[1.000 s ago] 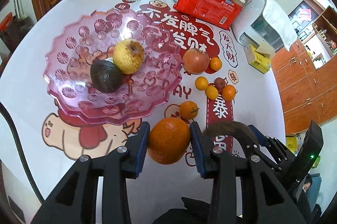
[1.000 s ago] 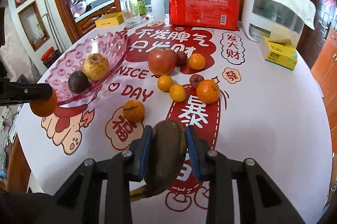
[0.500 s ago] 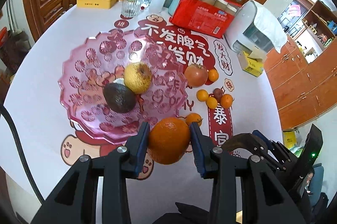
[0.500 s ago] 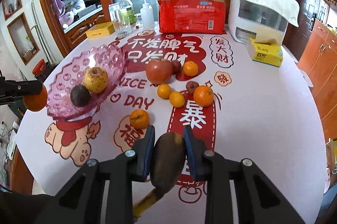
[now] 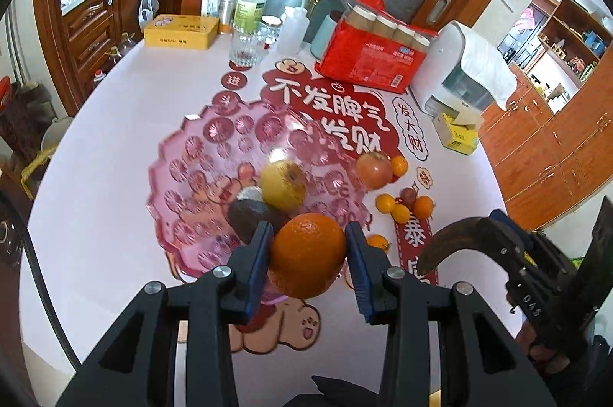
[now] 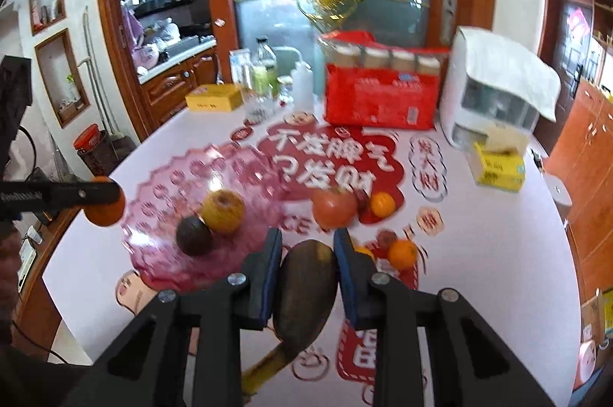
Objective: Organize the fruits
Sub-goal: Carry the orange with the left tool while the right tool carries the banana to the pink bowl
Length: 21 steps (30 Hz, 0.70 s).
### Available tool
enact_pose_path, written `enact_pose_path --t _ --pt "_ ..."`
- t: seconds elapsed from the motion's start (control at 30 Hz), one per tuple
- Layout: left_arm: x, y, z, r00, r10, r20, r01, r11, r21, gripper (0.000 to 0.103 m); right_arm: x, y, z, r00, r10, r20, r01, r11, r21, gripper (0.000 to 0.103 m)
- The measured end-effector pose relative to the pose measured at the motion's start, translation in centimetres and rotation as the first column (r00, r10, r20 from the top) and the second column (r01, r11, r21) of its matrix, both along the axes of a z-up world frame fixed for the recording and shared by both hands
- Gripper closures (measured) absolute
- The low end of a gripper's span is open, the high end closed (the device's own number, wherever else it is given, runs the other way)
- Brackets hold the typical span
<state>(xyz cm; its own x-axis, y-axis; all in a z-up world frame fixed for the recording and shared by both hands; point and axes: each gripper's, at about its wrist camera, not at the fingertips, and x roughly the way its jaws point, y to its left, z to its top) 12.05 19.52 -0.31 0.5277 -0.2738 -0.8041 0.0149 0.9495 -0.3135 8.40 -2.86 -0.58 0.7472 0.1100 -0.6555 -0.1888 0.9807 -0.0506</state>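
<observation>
On the left of the round white table [image 5: 115, 146] sat a pink scalloped fruit dish [image 5: 184, 177] holding a yellow apple [image 5: 283, 185] and a dark avocado [image 5: 247, 217]. The left gripper [image 5: 308, 255] pinched a large orange [image 5: 308, 254] between its blue pads, held above the dish's near edge. Further right, a red apple [image 5: 374, 170] and several small tangerines [image 5: 400, 211] lay loose on the red-printed mat [image 5: 329, 104]. At far right, the right gripper [image 6: 306, 277] was clamped on a dark, overripe banana [image 6: 304, 288], raised above the table.
</observation>
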Motion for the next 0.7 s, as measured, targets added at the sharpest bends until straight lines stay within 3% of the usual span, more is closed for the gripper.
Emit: enact_pose_path --t 0.33,0.7 --pt "2.8 5.5 -0.5 1.000 0.014 0.011 -0.014 1.000 0.022 0.066 3.6 7.0 1.6 0.996 0.087 0.022 -0.088 0.996 0.033 0.075" --pt "6.5 10.5 -3.1 1.000 0.016 -0.005 -0.016 1.000 0.008 0.066 6.9 14.6 -1.1 0.977 0.203 -0.066 -0.198 0.977 0.082 0.075"
